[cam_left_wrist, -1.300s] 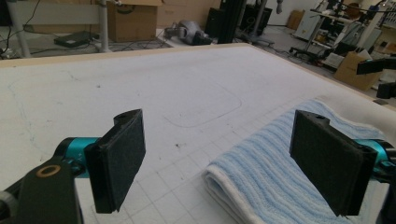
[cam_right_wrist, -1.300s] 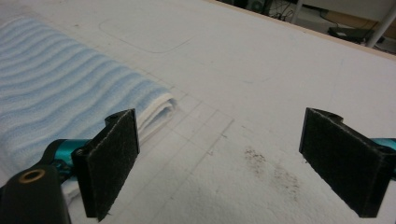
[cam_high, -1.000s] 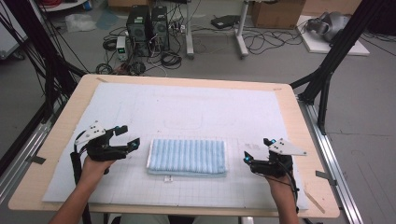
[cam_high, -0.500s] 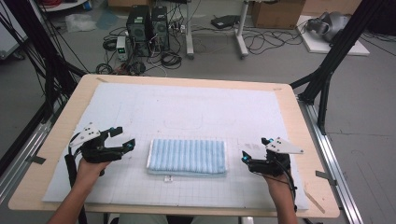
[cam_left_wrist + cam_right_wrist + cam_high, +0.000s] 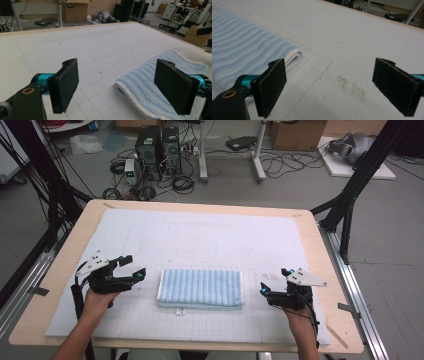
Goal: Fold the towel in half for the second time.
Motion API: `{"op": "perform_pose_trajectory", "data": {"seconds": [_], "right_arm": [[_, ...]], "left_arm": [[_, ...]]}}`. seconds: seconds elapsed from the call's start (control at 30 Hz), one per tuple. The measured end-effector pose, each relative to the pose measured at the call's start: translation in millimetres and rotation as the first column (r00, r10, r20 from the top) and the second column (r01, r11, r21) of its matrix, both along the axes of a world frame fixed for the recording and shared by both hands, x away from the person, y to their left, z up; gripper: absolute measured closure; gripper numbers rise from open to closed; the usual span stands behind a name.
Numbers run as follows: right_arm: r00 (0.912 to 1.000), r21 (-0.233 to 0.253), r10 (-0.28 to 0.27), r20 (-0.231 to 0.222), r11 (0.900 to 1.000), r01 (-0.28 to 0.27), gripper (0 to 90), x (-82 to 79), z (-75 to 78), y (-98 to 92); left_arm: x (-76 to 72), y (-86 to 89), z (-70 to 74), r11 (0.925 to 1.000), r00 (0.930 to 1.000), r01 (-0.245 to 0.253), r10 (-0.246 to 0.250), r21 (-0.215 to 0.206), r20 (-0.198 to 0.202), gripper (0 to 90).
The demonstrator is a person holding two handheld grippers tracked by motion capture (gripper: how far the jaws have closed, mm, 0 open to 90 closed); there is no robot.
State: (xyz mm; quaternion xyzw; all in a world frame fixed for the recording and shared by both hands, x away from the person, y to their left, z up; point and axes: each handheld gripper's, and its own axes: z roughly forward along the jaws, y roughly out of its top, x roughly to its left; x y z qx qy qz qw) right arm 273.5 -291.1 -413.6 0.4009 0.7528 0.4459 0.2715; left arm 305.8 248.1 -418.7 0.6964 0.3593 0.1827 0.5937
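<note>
A folded light-blue striped towel (image 5: 201, 288) lies flat on the white gridded mat (image 5: 210, 240), near the table's front middle. My left gripper (image 5: 133, 266) rests low over the mat just left of the towel, open and empty. In the left gripper view the towel's (image 5: 142, 85) folded end lies ahead, between the wide-apart jaws of that gripper (image 5: 119, 87). My right gripper (image 5: 274, 281) sits just right of the towel, also open and empty. In the right gripper view the towel (image 5: 244, 50) is off to the left of the open gripper (image 5: 334, 87).
The mat covers most of a wooden table (image 5: 310, 235). A patch of dark specks (image 5: 352, 87) marks the mat in front of the right gripper. Beyond the far edge, computer towers (image 5: 157, 145), cables and black frame legs (image 5: 350, 200) stand on the floor.
My left gripper has drawn back slightly to the left, away from the towel. The right gripper has barely shifted. The towel has not moved.
</note>
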Motion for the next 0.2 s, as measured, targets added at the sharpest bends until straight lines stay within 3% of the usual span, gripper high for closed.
{"op": "perform_pose_trajectory", "data": {"seconds": [0.2], "right_arm": [[1.0000, 0.002, 0.000, -0.002, 1.000, 0.000, 11.3, -0.2, 0.3, -0.6]], "left_arm": [[0.4, 0.8, 0.1, 1.0000, 1.0000, -0.006, 0.006, -0.002, 0.001, 20.5]]}}
